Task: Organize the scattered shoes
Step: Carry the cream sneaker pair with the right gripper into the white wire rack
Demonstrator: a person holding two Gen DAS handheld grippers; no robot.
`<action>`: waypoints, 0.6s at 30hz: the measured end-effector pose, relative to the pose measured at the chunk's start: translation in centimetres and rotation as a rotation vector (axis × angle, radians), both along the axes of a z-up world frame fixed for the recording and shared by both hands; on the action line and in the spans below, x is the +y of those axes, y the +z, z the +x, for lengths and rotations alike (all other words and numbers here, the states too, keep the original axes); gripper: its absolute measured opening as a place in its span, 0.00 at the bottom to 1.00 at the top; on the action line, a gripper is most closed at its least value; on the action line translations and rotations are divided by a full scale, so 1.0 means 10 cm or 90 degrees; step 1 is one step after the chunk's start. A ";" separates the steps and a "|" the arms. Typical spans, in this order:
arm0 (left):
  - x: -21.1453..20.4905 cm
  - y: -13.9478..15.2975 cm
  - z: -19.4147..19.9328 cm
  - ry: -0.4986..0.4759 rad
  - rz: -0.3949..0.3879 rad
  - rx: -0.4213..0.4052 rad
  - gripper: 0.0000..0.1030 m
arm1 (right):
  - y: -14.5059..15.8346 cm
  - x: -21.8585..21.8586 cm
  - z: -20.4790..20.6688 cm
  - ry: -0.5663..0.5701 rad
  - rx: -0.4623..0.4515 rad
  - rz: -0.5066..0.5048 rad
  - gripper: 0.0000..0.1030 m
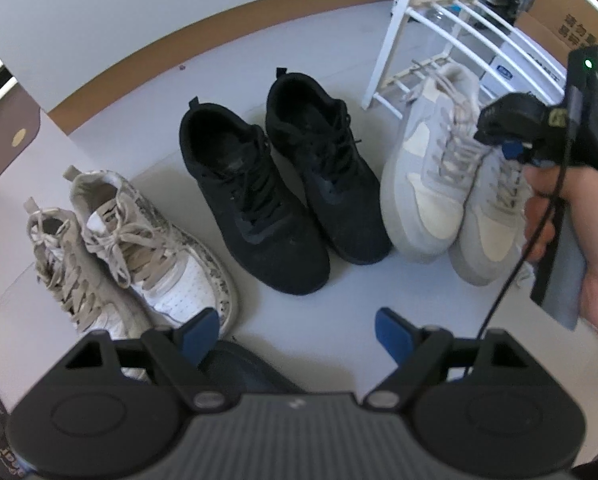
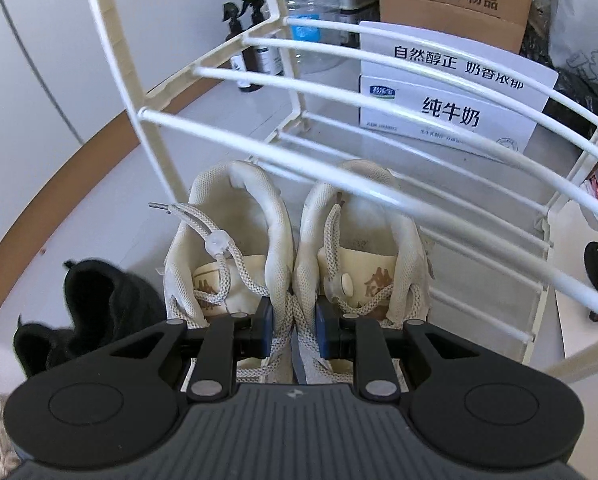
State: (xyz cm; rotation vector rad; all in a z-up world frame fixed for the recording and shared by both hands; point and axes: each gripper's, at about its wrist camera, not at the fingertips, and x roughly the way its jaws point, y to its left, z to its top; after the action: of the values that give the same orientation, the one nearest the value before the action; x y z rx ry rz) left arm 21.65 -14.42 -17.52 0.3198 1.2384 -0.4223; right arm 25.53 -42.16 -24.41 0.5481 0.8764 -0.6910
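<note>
1. The right gripper [image 2: 294,334] is clenched on the pale grey pair of shoes [image 2: 295,240], its blue pads pinching the two inner collars pressed together between them.
2. That pair's heels point to 12 o'clock in the right wrist view, under the lower bars of the white shoe rack [image 2: 339,92].
3. The left gripper [image 1: 297,336] is released, jaws spread wide, with nothing between them; it hangs above the floor [image 1: 299,292].
4. Six shoes in three pairs show in the left wrist view: a beige patterned pair [image 1: 131,248] at 9 o'clock, a black pair [image 1: 275,192] at centre, the pale grey pair [image 1: 443,184] at 3 o'clock.
5. The person's hand [image 1: 559,232] grips the right tool's handle at 3 o'clock.
6. Behind the rack stand one milk carton box [image 2: 451,108], one cardboard box [image 2: 459,0], one water bottle [image 2: 303,20] and two spray bottles [image 2: 255,40].
</note>
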 end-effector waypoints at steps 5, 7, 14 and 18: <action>0.00 -0.04 0.07 0.003 -0.011 0.004 0.84 | -0.04 -0.10 0.15 -0.027 -0.006 -0.018 0.23; -0.01 -0.05 0.08 -0.001 -0.011 0.007 0.84 | -0.05 -0.12 0.18 -0.034 -0.010 -0.026 0.23; 0.03 0.00 0.13 0.009 -0.022 0.005 0.84 | -0.11 -0.18 0.30 -0.070 -0.035 -0.054 0.23; 0.05 0.07 0.13 0.012 -0.038 0.002 0.84 | -0.14 -0.18 0.37 -0.079 -0.056 -0.073 0.23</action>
State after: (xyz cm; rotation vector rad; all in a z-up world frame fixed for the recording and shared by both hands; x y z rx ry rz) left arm 22.97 -13.93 -16.86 0.2567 1.2286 -0.4434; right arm 29.25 -44.00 -25.78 0.5287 0.7203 -0.8191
